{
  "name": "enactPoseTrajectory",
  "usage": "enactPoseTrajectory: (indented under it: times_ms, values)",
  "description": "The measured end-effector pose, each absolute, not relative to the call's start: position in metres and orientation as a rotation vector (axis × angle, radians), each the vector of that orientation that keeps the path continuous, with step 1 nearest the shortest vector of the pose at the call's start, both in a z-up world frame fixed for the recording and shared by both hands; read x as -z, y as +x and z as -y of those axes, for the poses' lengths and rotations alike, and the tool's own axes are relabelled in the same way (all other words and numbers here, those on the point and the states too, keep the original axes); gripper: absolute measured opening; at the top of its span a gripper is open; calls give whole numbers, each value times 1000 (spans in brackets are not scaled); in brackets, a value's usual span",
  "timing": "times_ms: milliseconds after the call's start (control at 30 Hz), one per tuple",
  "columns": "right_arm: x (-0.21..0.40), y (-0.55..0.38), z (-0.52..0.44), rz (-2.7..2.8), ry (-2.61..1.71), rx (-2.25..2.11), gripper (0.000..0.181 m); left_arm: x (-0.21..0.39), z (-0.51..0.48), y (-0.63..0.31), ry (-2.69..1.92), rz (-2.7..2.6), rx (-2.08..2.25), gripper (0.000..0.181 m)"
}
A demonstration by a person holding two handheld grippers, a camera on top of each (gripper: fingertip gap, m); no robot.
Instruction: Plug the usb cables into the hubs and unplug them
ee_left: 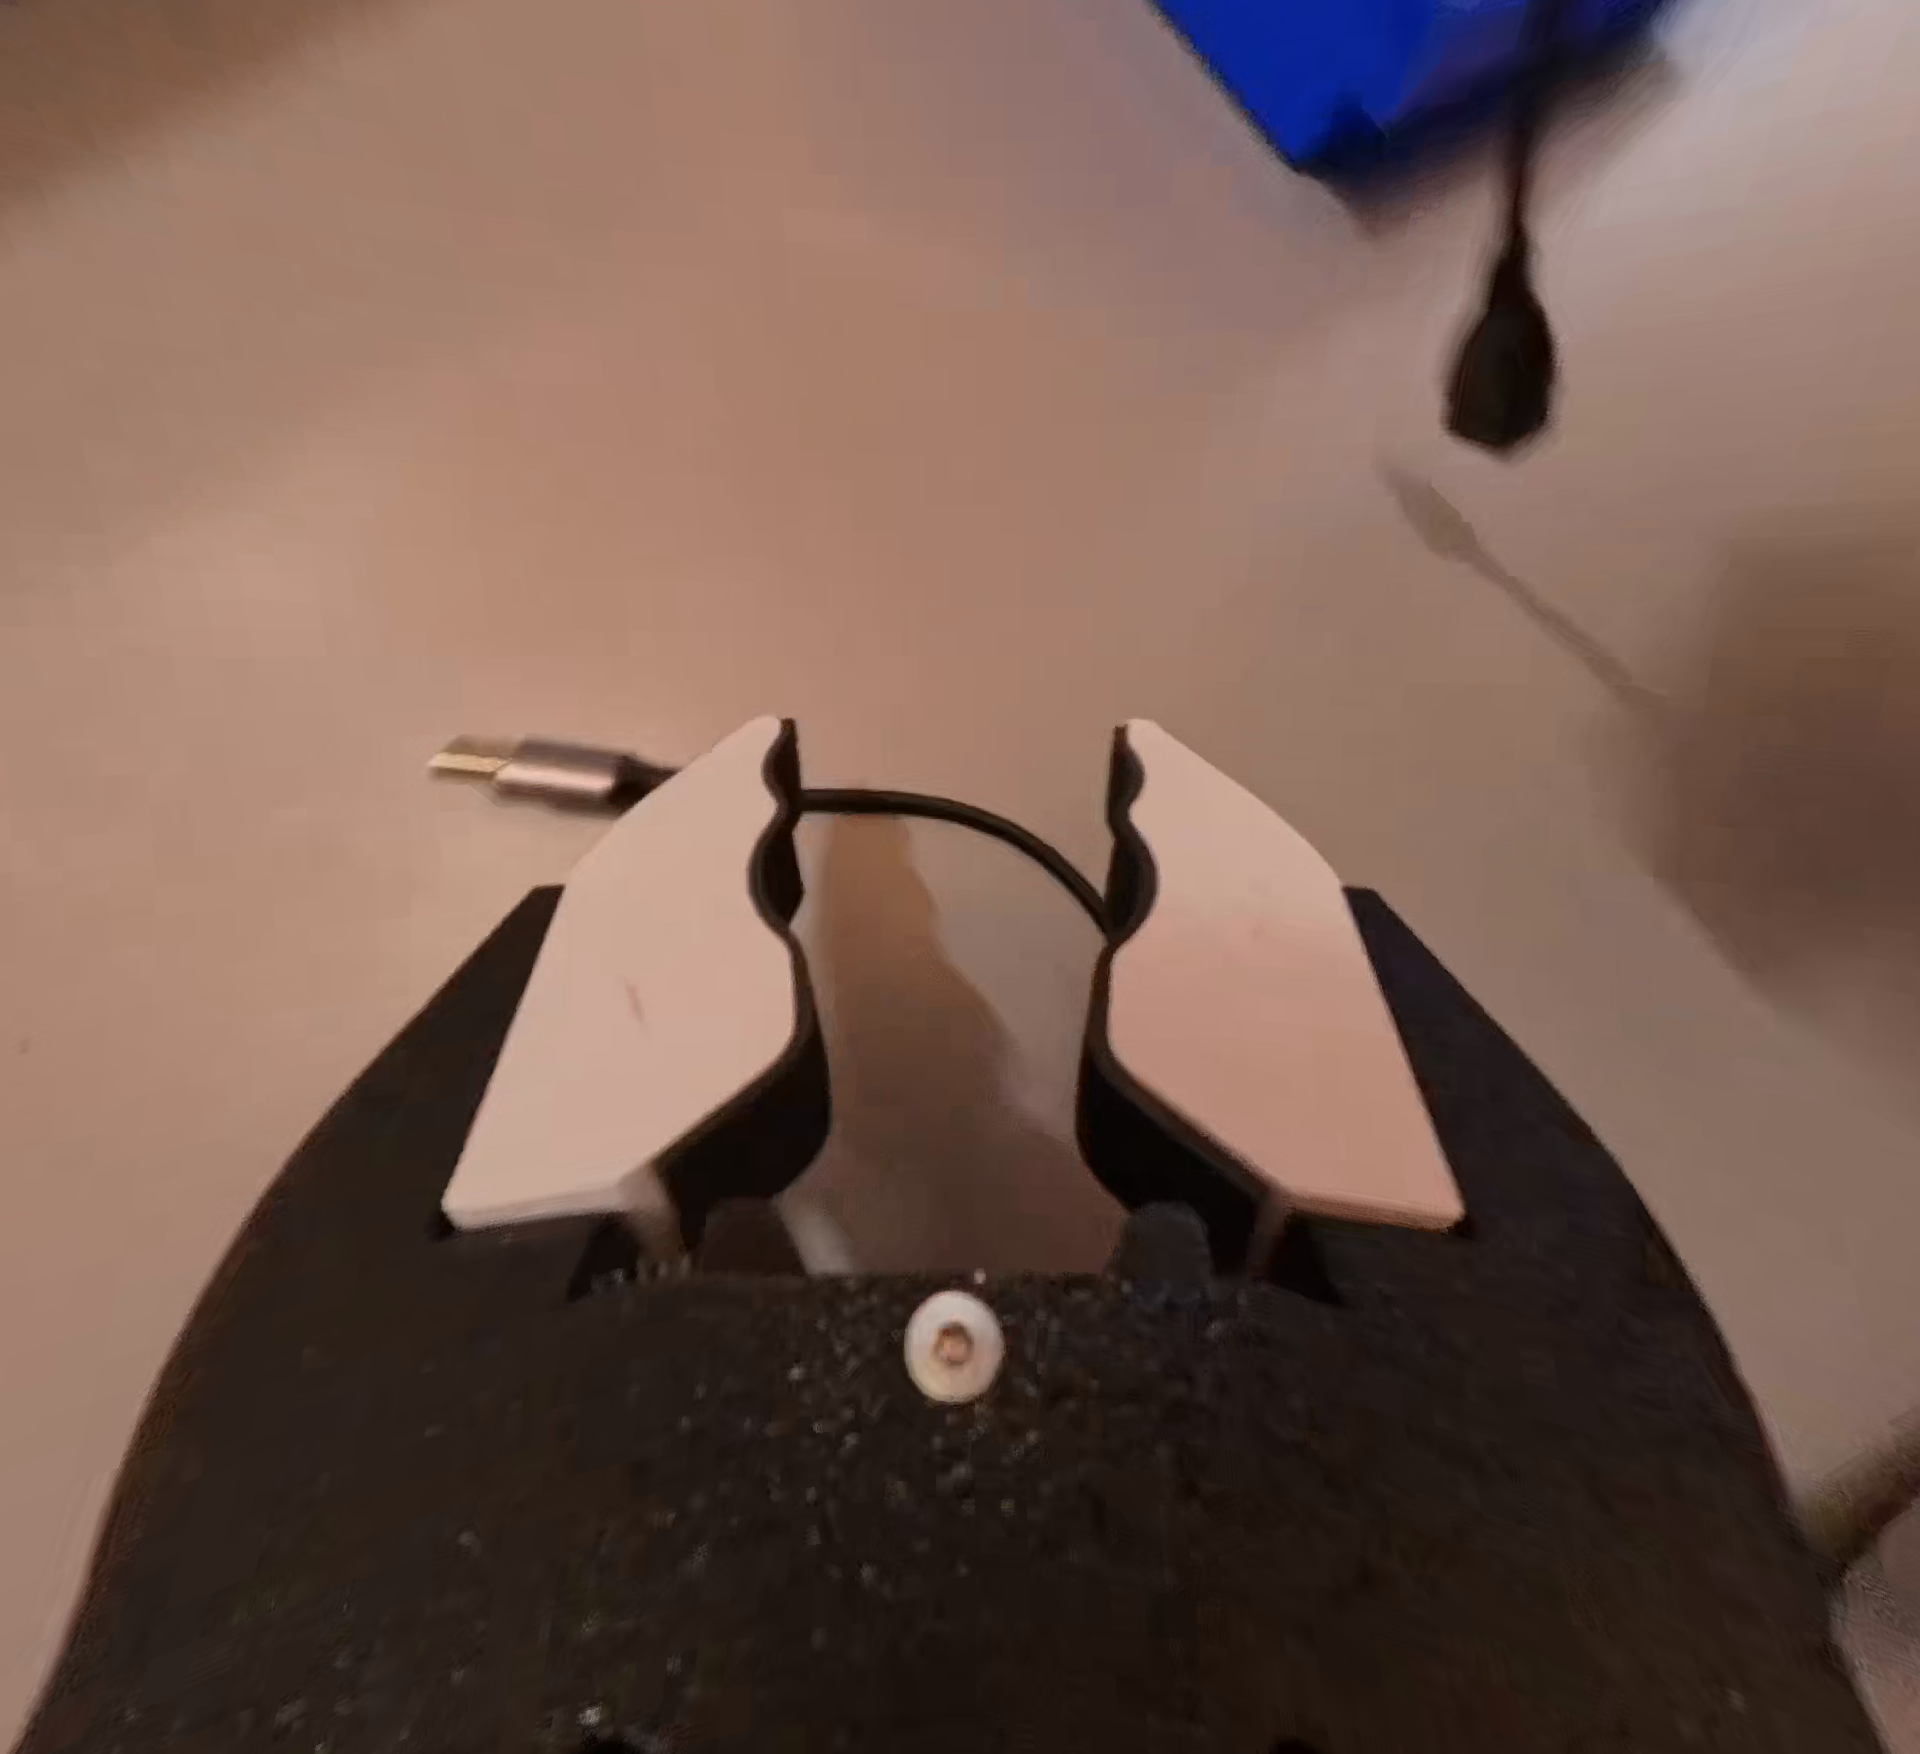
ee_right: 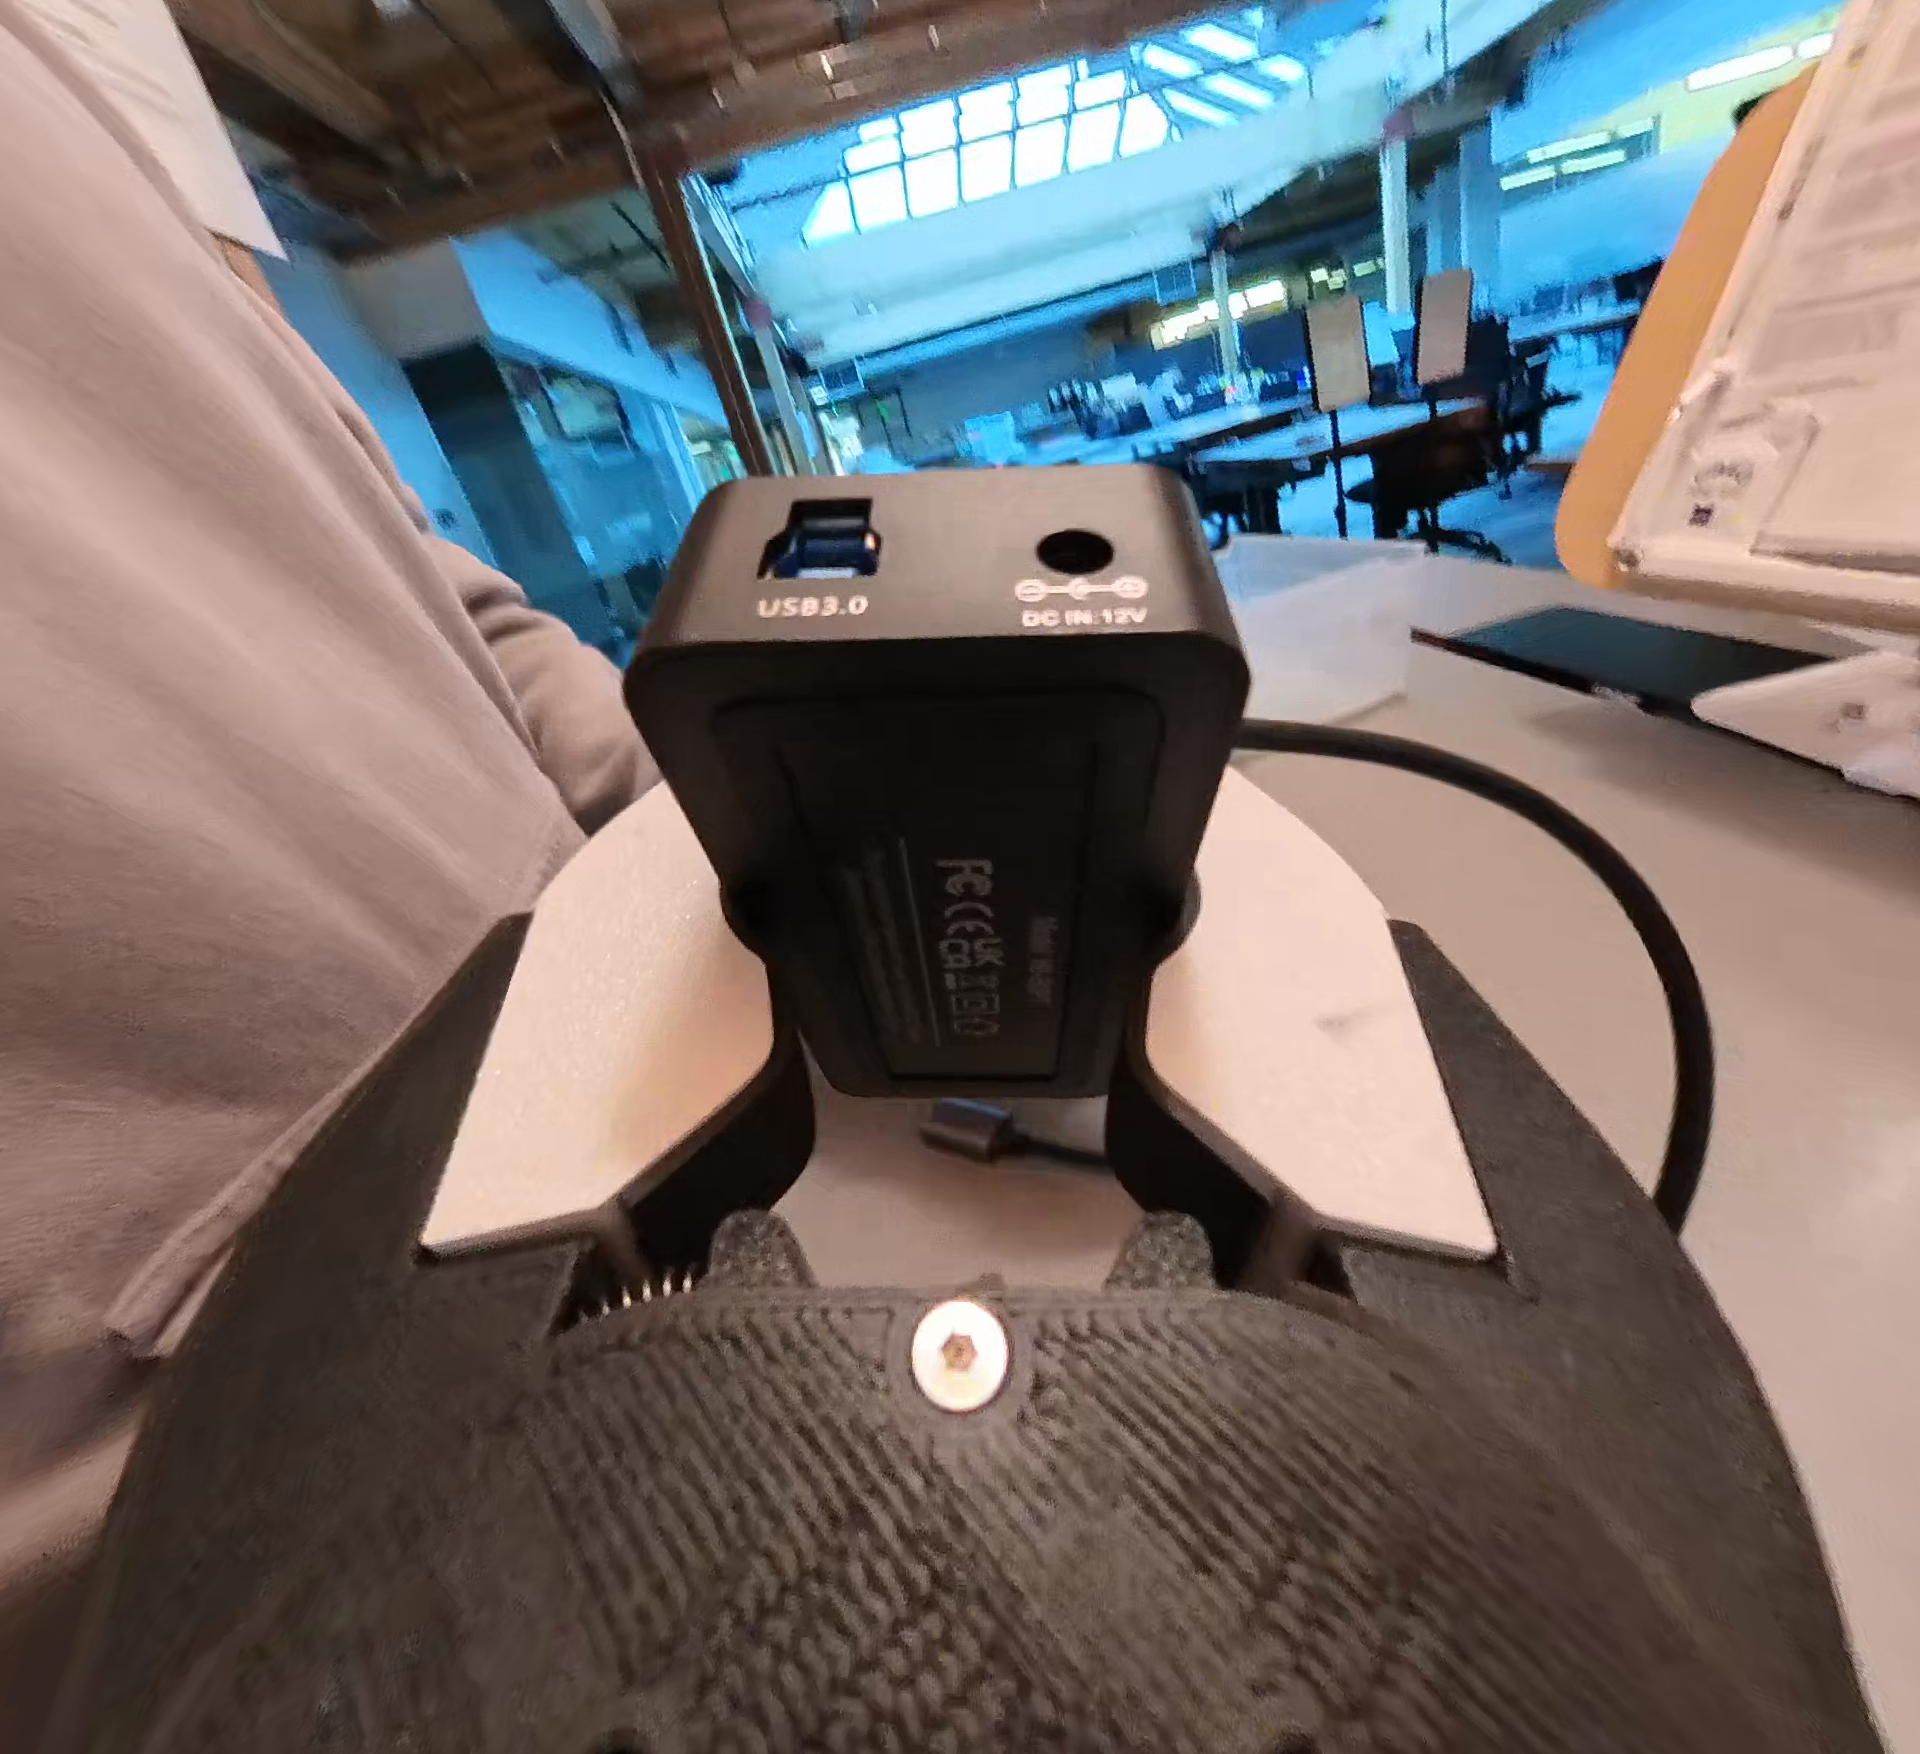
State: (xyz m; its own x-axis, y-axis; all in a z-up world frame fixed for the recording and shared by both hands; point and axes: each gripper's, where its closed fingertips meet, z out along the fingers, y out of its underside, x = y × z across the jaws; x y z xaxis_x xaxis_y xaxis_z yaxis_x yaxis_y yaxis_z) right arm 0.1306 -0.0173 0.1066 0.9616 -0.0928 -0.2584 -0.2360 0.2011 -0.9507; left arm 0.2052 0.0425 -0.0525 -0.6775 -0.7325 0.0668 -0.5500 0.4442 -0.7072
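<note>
USB cable [ee_left: 940, 805] lies on the table between our spread, empty left gripper [ee_left: 954, 774] fingers, plug [ee_left: 540, 769] just left, so we should clamp the plug body while the right gripper [ee_right: 956, 915] steadies its clenched hub [ee_right: 935, 748].

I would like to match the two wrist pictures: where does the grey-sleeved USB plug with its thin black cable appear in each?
Left wrist view: the USB plug lies on the table, just left of the open left gripper; its cable arcs between the fingers.
Right wrist view: what looks like the same plug lies under the black hub gripped by the right gripper.
Shared landmark: the pale table.
</note>
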Motion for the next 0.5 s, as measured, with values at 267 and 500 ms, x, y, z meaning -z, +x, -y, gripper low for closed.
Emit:
enactPoseTrajectory:
  times_ms: [267,500]
  values:
    - [-125,124,27,-239,-1288,-137,71,81,-55,149,-888,-2680,822,53]
    - [-124,122,22,-234,-1303,-153,71,84,-123,133,-798,-2712,614,46]
